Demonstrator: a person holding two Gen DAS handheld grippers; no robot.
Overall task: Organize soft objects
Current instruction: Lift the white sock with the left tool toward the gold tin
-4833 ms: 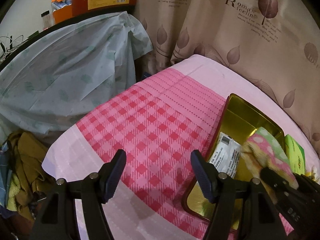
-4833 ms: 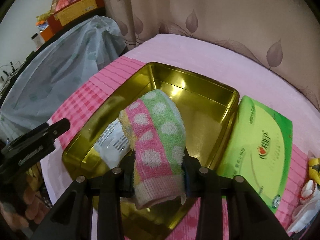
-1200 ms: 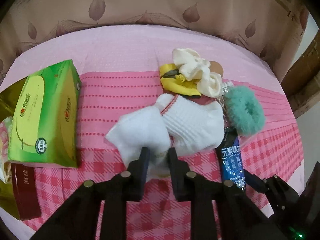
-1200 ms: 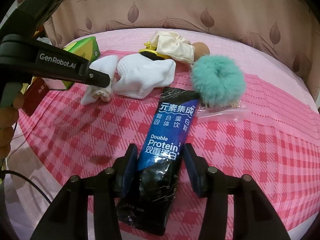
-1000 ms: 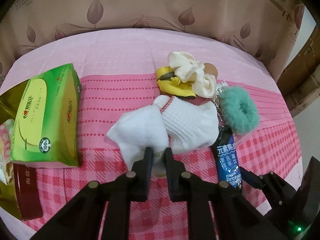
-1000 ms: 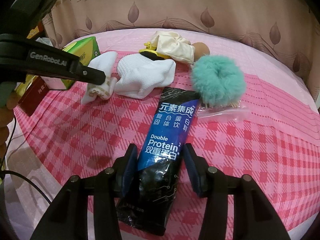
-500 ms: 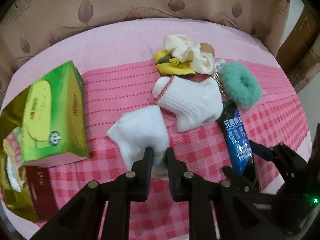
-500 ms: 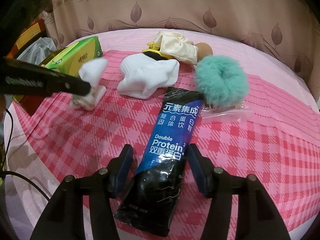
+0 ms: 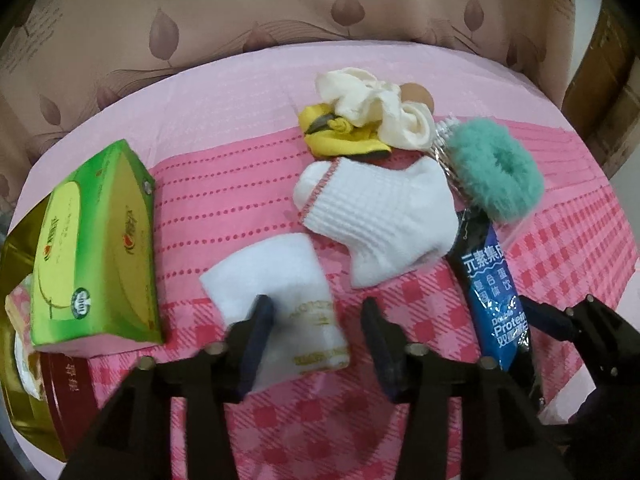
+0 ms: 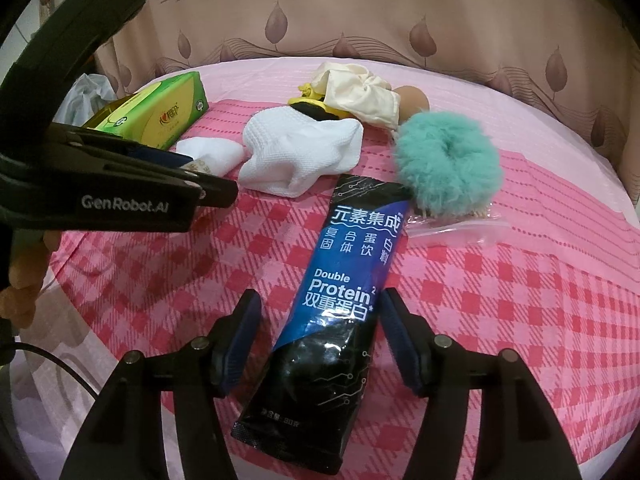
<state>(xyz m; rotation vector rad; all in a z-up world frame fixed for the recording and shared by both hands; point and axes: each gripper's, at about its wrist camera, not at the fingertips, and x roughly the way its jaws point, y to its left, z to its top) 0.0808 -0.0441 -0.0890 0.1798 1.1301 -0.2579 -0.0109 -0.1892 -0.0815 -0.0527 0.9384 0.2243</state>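
Note:
A folded white towel (image 9: 280, 300) lies on the pink checked cloth between the open fingers of my left gripper (image 9: 318, 320); it also shows in the right wrist view (image 10: 212, 152). A white sock (image 9: 380, 216) lies just beyond it, with a cream cloth (image 9: 372, 100), a yellow cloth (image 9: 340, 136) and a teal fluffy scrunchie (image 9: 496, 172) behind. My right gripper (image 10: 320, 320) is open with its fingers on either side of a blue and black protein packet (image 10: 344, 280) lying on the cloth.
A green tissue box (image 9: 92, 248) stands at the left, next to a gold tin (image 9: 20, 380) that holds a spotted pink towel (image 9: 18, 300). A clear plastic bag (image 10: 452, 228) lies under the scrunchie. A brown leaf-print curtain hangs behind the table.
My left gripper has opened and let go of the white towel, which now lies flat on the cloth. My right gripper has opened wider around the protein packet.

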